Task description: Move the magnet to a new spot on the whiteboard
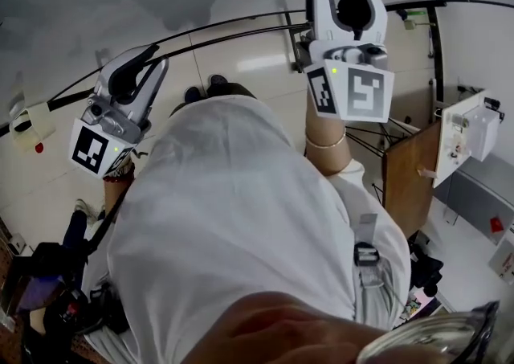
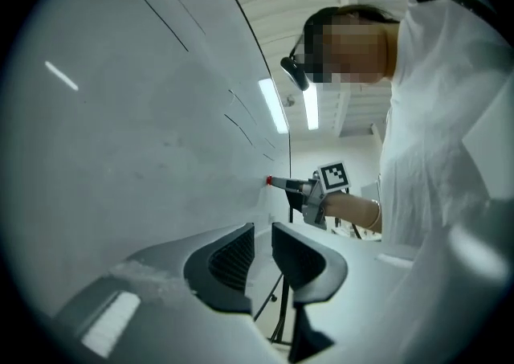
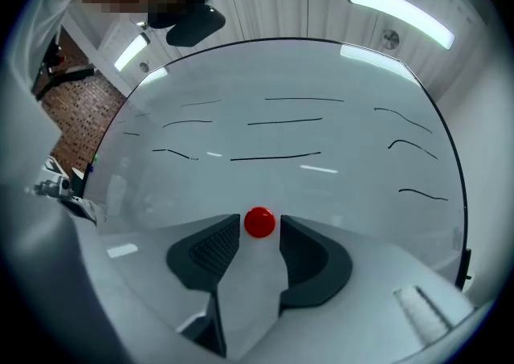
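A small round red magnet (image 3: 259, 222) sticks to the whiteboard (image 3: 289, 97), which has a few black marker lines. My right gripper (image 3: 260, 219) is raised against the board, its jaws open just wider than the magnet. The magnet sits between the fingertips with a thin sliver of board showing on each side. The left gripper view shows the same: the right gripper (image 2: 277, 183) tip at the red magnet (image 2: 268, 182). My left gripper (image 2: 263, 230) hovers beside the board, lower and to the left, holding nothing, with a narrow gap between its jaws.
The person in a white shirt (image 1: 241, 218) stands close to the whiteboard (image 1: 120, 1). The board's black stand legs (image 2: 281, 306) reach the floor below. A wooden panel (image 1: 409, 177) and a white box (image 1: 478, 133) stand to the right.
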Tool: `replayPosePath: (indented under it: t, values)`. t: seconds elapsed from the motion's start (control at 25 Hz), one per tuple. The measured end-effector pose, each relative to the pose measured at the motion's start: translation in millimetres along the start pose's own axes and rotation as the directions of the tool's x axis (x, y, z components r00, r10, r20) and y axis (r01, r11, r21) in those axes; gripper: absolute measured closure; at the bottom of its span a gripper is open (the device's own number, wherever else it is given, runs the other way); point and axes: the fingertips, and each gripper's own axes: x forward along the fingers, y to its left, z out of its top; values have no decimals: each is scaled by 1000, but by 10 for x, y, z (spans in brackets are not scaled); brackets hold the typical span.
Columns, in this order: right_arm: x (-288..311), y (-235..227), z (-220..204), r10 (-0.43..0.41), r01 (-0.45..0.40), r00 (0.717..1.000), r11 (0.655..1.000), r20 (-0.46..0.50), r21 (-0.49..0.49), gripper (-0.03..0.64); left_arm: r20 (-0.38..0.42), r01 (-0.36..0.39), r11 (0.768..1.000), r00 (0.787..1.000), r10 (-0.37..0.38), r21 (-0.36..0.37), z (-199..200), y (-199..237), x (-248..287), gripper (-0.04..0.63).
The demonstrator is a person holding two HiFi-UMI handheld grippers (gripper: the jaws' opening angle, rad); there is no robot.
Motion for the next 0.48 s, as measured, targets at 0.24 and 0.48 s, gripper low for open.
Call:
replayPosePath:
  t: [0.24, 0.48]
  values:
    - [41, -74, -2, 1, -1, 1000, 1000, 14, 20, 474, -36, 35, 999, 999, -35, -4, -55, -76, 236, 529]
    - [19, -81, -24, -29, 30, 999, 999, 34, -45, 479, -64, 51, 999, 997, -50, 11, -85, -54, 325, 529]
